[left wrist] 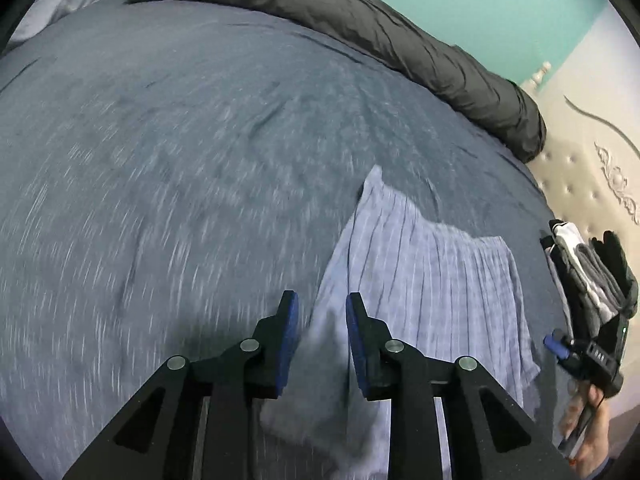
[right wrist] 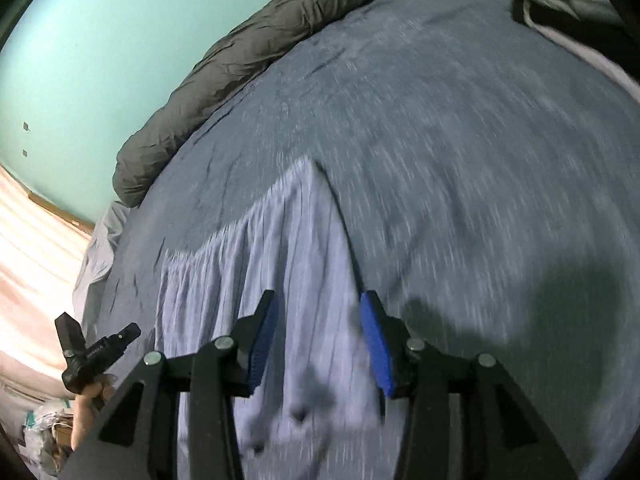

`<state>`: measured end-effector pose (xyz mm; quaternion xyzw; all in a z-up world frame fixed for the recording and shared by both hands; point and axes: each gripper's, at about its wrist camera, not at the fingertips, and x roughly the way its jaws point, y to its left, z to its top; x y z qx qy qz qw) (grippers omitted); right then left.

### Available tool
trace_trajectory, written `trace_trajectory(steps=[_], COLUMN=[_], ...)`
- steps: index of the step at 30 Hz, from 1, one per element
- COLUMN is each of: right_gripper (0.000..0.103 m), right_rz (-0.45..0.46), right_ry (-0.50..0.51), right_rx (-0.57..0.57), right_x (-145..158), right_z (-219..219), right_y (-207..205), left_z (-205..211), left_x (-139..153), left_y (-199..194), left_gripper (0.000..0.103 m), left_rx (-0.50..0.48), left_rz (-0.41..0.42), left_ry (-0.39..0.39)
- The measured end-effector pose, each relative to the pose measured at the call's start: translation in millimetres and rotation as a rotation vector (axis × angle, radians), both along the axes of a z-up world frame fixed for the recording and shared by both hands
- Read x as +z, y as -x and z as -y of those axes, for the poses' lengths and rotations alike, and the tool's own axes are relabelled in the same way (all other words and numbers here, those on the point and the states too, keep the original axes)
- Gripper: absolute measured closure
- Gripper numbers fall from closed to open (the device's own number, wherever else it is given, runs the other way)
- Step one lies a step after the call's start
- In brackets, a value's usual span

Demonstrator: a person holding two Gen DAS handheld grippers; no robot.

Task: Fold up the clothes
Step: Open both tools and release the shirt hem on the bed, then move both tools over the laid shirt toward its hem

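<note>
Looking along the left gripper [left wrist: 322, 312], the jaws stand apart with nothing pinched; the striped light-blue shorts [left wrist: 420, 276] lie flat on the blue bedsheet [left wrist: 180, 160], mostly ahead and right of the jaws, a blurred near corner below them.

From the right gripper [right wrist: 318, 312], jaws likewise apart and empty, the shorts run ahead and leftward, gathered waistband [right wrist: 240, 224] farthest; this hand looks nearer the cloth's middle.

This was a bedroom in a home. A wide bed [left wrist: 180, 140] under a heathered blue-grey sheet filled both views, with a dark grey duvet [left wrist: 360, 20] rolled along its far edge against a plain mint-green wall [right wrist: 100, 40]. At one end stood a cream tufted headboard [left wrist: 580, 176] with carved scrollwork, and a pale pillow [left wrist: 60, 4] lay at a far corner.
</note>
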<state>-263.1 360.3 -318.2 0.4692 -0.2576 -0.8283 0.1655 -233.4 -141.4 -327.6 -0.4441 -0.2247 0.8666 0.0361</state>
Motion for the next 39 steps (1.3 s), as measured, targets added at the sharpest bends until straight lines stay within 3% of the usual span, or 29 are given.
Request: trace_trajectory(steps=[4, 10, 17, 24, 26, 30, 39], right_gripper=[0.06, 0.06, 0.06, 0.06, 0.065, 0.097, 0.101], right_rz=[0.0, -0.003, -0.004, 0.038, 0.036, 0.035, -0.012], right_ry=[0.03, -0.022, -0.031, -0.069, -0.094, -0.125, -0.097], right_rx=[-0.018, -0.064, -0.069, -0.05, -0.045, -0.024, -0.04], right_x=[-7, -17, -19, -31, -31, -34, -22], right_z=[4, 8, 14, 17, 19, 25, 12], right_y=[-29, -37, -29, -22, -19, -14, -17], left_z=[-1, -8, 4, 4, 5, 4, 7], left_x=[-6, -6, -26, -37, -38, -39, -39], left_y=[-32, -48, -48, -42, -41, -38, -43], left_gripper=[0.076, 0.076, 0.076, 0.076, 0.076, 0.076, 0.076], left_rx=[0.037, 0.029, 0.075, 0.063, 0.064, 0.07, 0.082], left_rz=[-0.01, -0.015, -0.002, 0.015, 0.018, 0.017, 0.021], left_ry=[-0.022, 0.054, 0.034, 0.045, 0.04, 0.043, 0.027])
